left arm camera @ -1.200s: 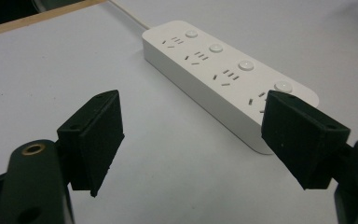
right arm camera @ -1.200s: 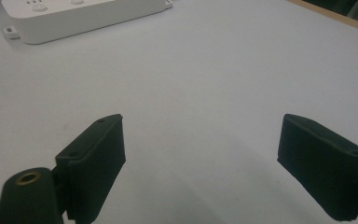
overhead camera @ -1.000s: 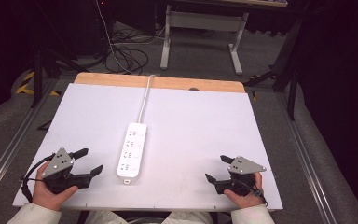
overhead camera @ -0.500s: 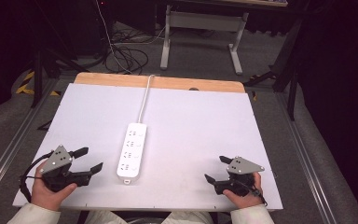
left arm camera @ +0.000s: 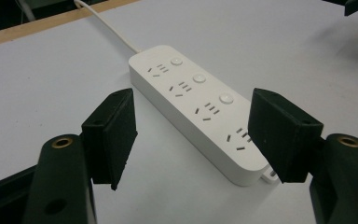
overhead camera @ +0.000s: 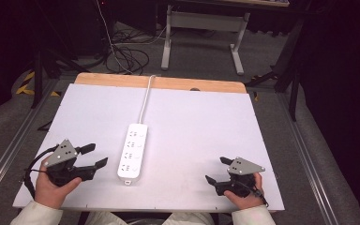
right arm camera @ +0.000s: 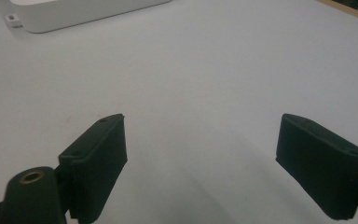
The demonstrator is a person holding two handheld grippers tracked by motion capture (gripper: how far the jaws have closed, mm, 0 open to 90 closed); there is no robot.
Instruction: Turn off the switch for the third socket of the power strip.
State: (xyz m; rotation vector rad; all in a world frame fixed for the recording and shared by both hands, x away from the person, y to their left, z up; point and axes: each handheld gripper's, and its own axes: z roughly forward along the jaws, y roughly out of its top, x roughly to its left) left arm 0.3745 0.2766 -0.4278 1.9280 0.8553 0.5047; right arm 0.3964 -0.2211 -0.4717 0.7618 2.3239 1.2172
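A white power strip (overhead camera: 133,151) with several sockets lies near the middle of the white table top (overhead camera: 201,122), its cable (overhead camera: 144,101) running off the far edge. My left gripper (overhead camera: 95,155) hovers just left of the strip's near end, a hand holding it. Its jaws are open and have just been closing, with nothing between them. In the left gripper view the strip (left arm camera: 200,107) lies beyond the left gripper (left arm camera: 195,135). My right gripper (overhead camera: 217,169) rests open at the front right; in its own view the right gripper (right arm camera: 205,163) faces bare table, the strip's end (right arm camera: 74,14) farther off.
A wooden strip (overhead camera: 168,83) edges the table's far side. Beyond it are a floor with loose cables (overhead camera: 126,54) and a white desk frame (overhead camera: 201,28). Metal rails (overhead camera: 9,150) run along both sides of the table.
The left gripper has lifted slightly off the table and its jaws have narrowed a little. The right gripper and the power strip have stayed put.
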